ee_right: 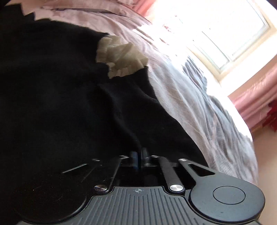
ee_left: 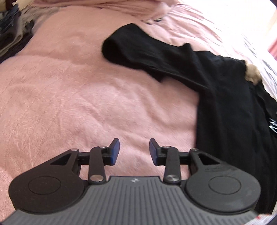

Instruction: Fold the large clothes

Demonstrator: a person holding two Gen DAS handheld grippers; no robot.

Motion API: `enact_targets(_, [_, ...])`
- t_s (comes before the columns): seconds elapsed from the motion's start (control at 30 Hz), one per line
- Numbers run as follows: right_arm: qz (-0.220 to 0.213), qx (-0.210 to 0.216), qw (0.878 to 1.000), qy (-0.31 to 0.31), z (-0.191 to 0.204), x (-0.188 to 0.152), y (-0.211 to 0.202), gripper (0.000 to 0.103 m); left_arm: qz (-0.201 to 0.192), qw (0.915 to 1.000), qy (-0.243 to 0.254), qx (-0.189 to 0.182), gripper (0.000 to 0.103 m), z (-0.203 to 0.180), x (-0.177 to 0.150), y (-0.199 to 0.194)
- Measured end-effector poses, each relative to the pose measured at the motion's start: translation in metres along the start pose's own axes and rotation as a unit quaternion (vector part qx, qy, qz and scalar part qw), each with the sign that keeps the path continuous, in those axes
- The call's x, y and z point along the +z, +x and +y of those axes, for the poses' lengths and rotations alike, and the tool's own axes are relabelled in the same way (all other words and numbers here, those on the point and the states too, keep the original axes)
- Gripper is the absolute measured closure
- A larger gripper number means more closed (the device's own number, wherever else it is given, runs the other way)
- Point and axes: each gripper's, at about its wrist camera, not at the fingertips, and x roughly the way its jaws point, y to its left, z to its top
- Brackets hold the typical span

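Note:
A black long-sleeved garment [ee_left: 225,103] lies on the pink fleece blanket [ee_left: 69,103], one sleeve [ee_left: 138,48] stretched toward the upper left. A cream ruffled collar [ee_left: 252,74] shows at its right edge. My left gripper [ee_left: 134,150] hovers over bare blanket to the left of the garment, open, with nothing between its blue pads. In the right wrist view the black garment [ee_right: 60,86] fills the left half, with the cream ruffle [ee_right: 121,55] on top. My right gripper [ee_right: 138,159] is shut, and a ridge of black cloth runs into its closed fingers.
A heap of dark and pale clothes [ee_left: 10,34] sits past the blanket's upper left edge. Bunched pink fabric [ee_left: 129,7] lies at the far end. A rumpled pale sheet [ee_right: 190,95] runs right of the garment, below a bright window [ee_right: 225,34] and pink curtain [ee_right: 256,100].

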Motion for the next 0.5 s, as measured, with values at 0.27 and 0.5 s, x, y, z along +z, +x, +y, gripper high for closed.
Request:
enact_targets(0.27, [-0.086, -0.081, 0.866, 0.486, -0.225, -0.099, -0.137, 0.103, -0.018, 0.9994, 0.002, 0.030, 0.070, 0.026, 0.009, -0.013])
enact_targets(0.5, [0.193, -0.134, 0.592, 0.771, -0.293, -0.305, -0.174, 0.031, -0.050, 0.9978, -0.032, 0.029, 0.049, 0.031, 0.032, 0.002])
